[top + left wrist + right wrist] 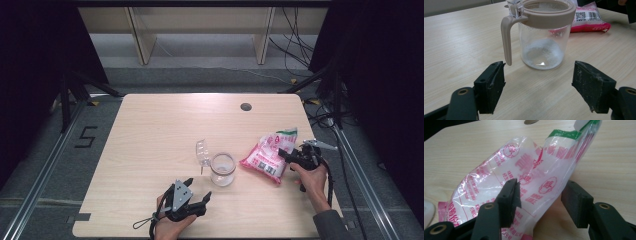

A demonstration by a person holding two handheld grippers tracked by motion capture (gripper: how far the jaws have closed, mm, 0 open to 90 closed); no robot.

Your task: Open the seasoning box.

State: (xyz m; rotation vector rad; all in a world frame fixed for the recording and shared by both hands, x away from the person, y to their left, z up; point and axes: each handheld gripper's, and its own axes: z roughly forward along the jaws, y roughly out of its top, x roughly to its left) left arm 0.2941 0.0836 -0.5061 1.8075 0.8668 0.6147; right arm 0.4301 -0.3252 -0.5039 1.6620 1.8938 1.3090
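The glass jar (222,169) stands mid-worktop, lid flipped up, ready for filling. Right of the jar, the right hand-held gripper (540,195) spreads around the pink bag (524,185); the left hand-held gripper (539,85) waits spread before the jar.

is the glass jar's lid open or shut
Open. The glass jar stands upright with its clear lid flipped back off the mouth, and a thin layer of white grains covers its bottom.

Recording lab: a pale wooden rectangular table (160,130) ringed by black curtains (35,45), metal floor rails (42,175), loose black cables (295,40) and grey carpet (200,75).
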